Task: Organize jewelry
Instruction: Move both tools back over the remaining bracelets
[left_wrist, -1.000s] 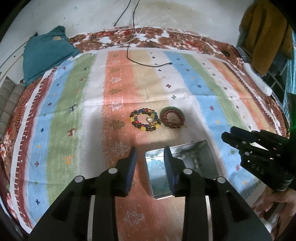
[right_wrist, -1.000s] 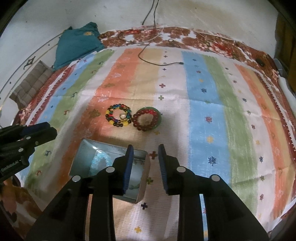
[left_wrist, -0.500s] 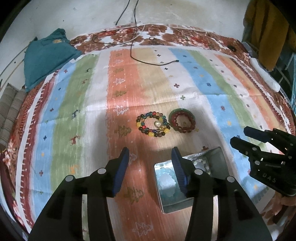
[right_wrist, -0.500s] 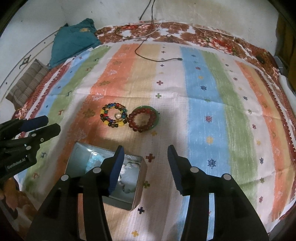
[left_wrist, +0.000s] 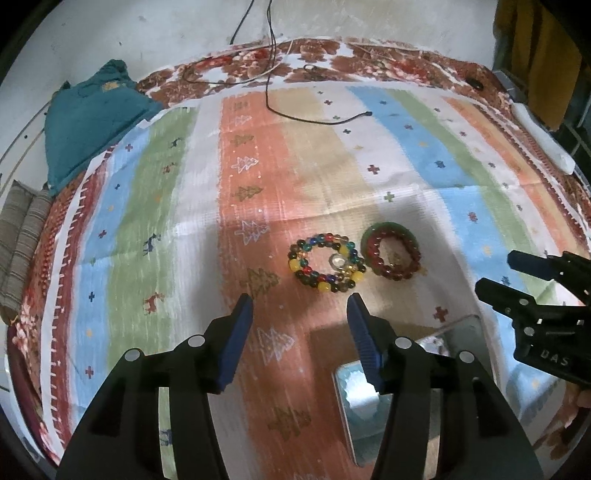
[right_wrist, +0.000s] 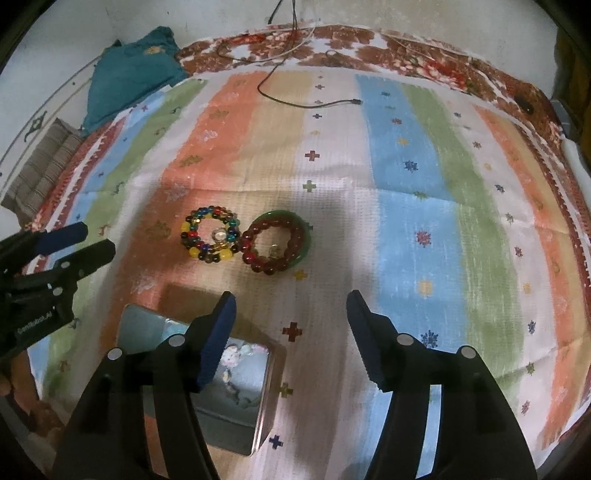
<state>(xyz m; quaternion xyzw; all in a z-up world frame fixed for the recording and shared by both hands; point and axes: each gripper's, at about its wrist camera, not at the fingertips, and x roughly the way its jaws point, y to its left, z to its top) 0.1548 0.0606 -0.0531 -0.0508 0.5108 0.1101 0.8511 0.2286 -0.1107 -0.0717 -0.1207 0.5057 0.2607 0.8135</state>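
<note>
Both claws, left gripper (left_wrist: 300, 315) and right gripper (right_wrist: 288, 314), have just been opening, nothing between; multicolour bracelet (left_wrist: 327, 267) at 12 o'clock, tin (right_wrist: 207, 387) at 7. Judged: pickup next.

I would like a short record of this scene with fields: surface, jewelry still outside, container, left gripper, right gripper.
surface: striped cloth
jewelry still outside: multicolour bead bracelet and dark red bead bracelet on a green bangle, side by side
container: open metal tin holding pale beads
left gripper: jaws have just been opening, nothing between them
right gripper: jaws have just been opening, nothing between them
</note>
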